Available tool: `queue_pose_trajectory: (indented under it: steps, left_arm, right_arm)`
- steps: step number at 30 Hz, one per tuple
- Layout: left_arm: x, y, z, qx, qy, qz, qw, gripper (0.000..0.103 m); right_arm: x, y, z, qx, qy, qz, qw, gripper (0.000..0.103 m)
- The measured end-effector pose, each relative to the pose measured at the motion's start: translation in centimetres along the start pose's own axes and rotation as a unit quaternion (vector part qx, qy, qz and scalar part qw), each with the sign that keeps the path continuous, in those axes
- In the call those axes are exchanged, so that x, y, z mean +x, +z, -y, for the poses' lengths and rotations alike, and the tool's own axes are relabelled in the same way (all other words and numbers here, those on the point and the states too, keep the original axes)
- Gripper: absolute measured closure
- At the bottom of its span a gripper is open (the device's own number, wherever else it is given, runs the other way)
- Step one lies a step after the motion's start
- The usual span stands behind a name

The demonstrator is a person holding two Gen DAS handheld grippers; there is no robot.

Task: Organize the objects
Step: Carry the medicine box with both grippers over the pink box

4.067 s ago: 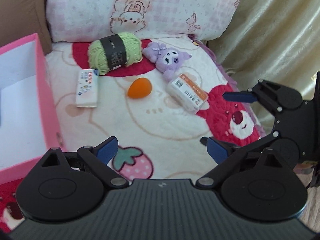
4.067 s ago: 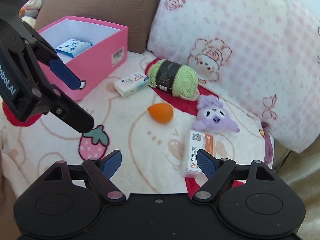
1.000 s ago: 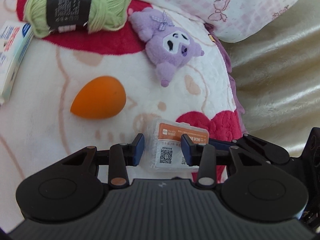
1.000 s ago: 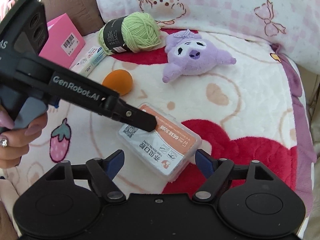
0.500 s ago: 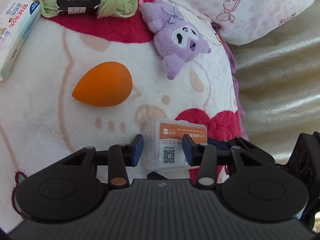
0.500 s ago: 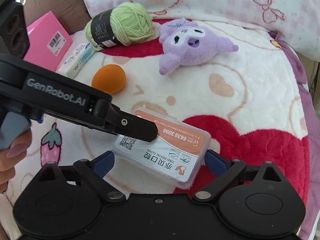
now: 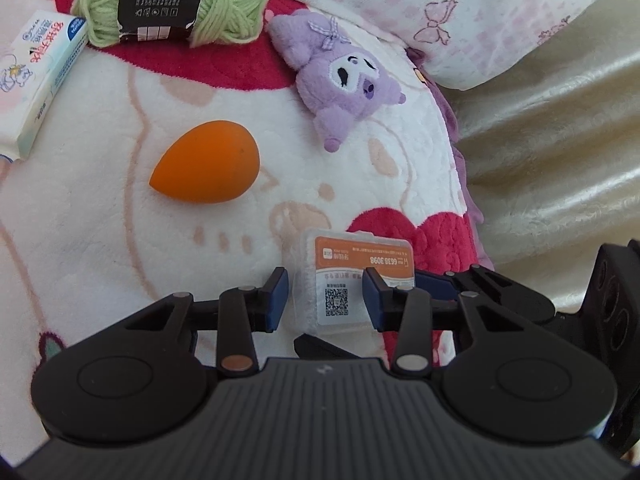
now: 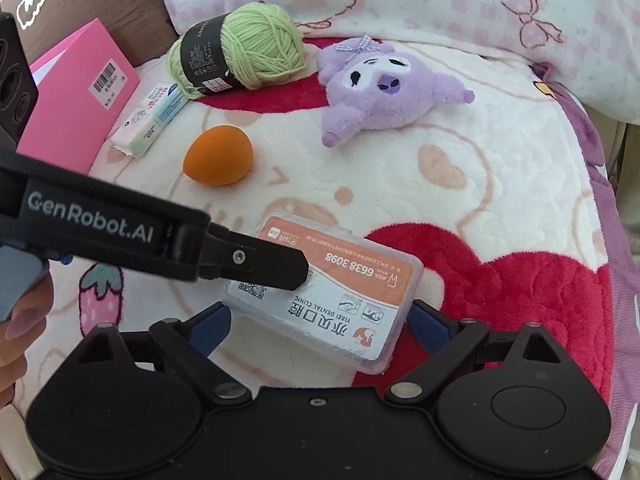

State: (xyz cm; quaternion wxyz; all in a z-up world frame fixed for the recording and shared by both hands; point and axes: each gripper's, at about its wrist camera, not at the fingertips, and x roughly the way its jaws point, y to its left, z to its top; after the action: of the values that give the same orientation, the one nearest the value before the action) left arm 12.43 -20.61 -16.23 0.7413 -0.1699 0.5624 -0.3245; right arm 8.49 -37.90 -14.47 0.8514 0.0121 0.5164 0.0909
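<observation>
Left gripper (image 7: 325, 295) clamps the near end of a clear plastic box with an orange-and-white label (image 8: 324, 288); its pads press the box's two long sides. Label reads "YIBEI DENTAL CLINIC" and "6638 3098", with a QR code; the left gripper's arm, printed "GenRobot.AI", covers part of that code in the right wrist view. Right gripper (image 8: 320, 326) straddles the same box with jaws spread wide, having just been opening and then easing in slightly; whether its pads touch the box ends I cannot tell. Box lies on a white plush blanket with red hearts (image 8: 500, 184). Beyond: orange egg-shaped sponge (image 7: 206, 168), purple plush toy (image 7: 344, 80), white tissue pack with blue print (image 7: 36, 80), green yarn ball with black band (image 7: 176, 0), pink cardboard box with a barcode sticker (image 8: 76, 100).
</observation>
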Motion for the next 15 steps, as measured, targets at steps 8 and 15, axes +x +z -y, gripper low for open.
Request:
queue_pose_trajectory:
  steps: [8,15]
  left_arm:
    - [-1.6,-0.8,-0.5,-0.001,0.003,0.005,1.0,0.064]
    - [-3.9,-1.5,-0.9,0.01,0.011,0.013,0.9998,0.064]
  right_arm:
    - [-0.6,-0.2,-1.2,-0.029,0.007,0.006,1.0,0.007]
    - [-1.8,-0.6,-3.3,-0.052,0.022,0.013,0.998,0.01]
